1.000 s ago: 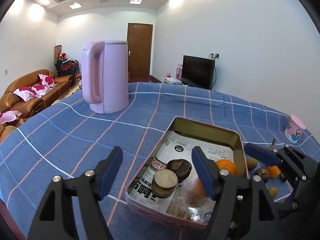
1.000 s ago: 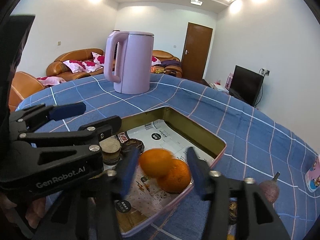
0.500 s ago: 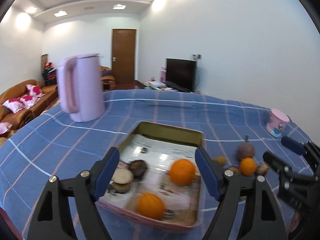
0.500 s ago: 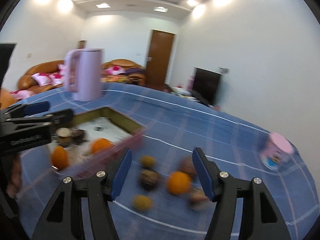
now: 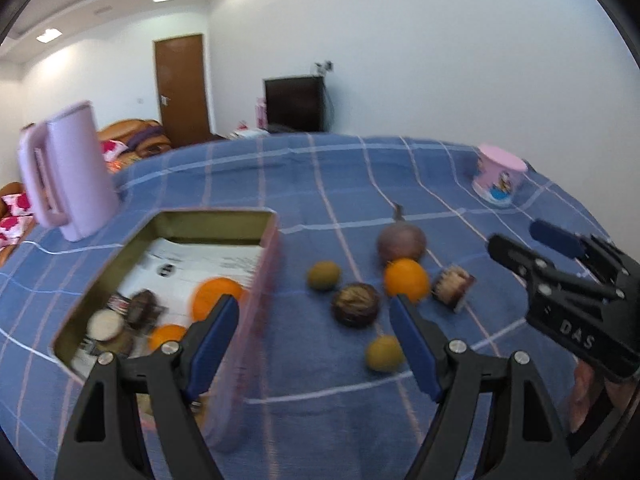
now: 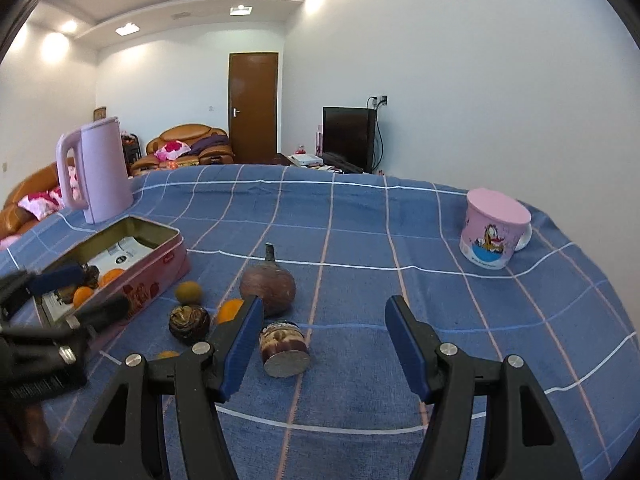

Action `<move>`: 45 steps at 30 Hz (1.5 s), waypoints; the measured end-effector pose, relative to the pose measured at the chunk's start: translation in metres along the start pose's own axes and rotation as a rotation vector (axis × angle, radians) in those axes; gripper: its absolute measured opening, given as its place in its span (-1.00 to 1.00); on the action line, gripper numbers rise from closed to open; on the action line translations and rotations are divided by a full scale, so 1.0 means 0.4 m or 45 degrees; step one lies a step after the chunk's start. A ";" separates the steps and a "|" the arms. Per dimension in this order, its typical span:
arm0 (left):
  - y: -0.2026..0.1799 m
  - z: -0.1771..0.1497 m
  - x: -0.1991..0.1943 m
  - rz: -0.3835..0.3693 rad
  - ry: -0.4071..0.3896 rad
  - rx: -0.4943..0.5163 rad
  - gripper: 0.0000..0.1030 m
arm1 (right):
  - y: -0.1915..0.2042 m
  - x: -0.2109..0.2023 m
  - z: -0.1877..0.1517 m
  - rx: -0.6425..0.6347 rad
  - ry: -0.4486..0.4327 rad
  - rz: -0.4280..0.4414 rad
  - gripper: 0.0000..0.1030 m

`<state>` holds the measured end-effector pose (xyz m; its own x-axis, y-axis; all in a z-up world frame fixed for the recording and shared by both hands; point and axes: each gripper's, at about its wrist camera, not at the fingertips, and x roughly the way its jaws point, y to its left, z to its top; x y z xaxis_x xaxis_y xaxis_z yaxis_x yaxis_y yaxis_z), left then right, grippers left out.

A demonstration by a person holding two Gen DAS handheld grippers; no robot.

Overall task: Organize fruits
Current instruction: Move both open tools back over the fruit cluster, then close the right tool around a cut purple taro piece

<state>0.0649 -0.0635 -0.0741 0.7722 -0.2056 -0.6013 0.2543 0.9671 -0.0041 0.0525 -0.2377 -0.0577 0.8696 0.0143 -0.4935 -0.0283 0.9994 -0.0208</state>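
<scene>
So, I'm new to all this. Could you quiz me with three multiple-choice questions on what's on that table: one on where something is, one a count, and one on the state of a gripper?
1. Where does the kettle stand, relative to the tin?
A) inside it
B) behind it, on the cloth
C) on top of it

2. How many oranges lie in the tin?
A) none
B) two
C) five

3. The right gripper is:
A) open and empty
B) shut on an orange
C) shut on a mug

Answers:
1. B: the kettle's base sits on the cloth beyond the tin's far corner.
2. B: both views show two orange fruits inside the tin's walls.
3. A: its blue pads stand wide apart and nothing is clamped between them.
</scene>
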 end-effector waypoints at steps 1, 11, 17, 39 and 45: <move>-0.011 0.000 0.009 -0.023 0.025 0.012 0.54 | -0.004 0.005 0.001 0.006 0.014 0.003 0.27; -0.065 -0.020 0.086 -0.189 0.244 0.050 -0.24 | 0.002 0.046 -0.005 -0.003 0.116 0.063 0.31; -0.055 -0.019 0.092 -0.232 0.259 0.026 -0.44 | 0.019 0.079 -0.008 -0.038 0.200 0.138 0.31; 0.006 0.019 0.081 -0.055 0.100 -0.024 -0.44 | 0.036 0.145 -0.023 -0.053 0.396 0.249 -0.27; 0.005 0.019 0.068 -0.038 0.066 -0.022 -0.44 | 0.043 0.136 -0.020 -0.076 0.368 0.220 -0.27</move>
<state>0.0908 -0.0684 -0.0844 0.7331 -0.2269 -0.6411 0.2662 0.9632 -0.0365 0.0952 -0.2199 -0.0919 0.6740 0.1649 -0.7201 -0.1994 0.9792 0.0376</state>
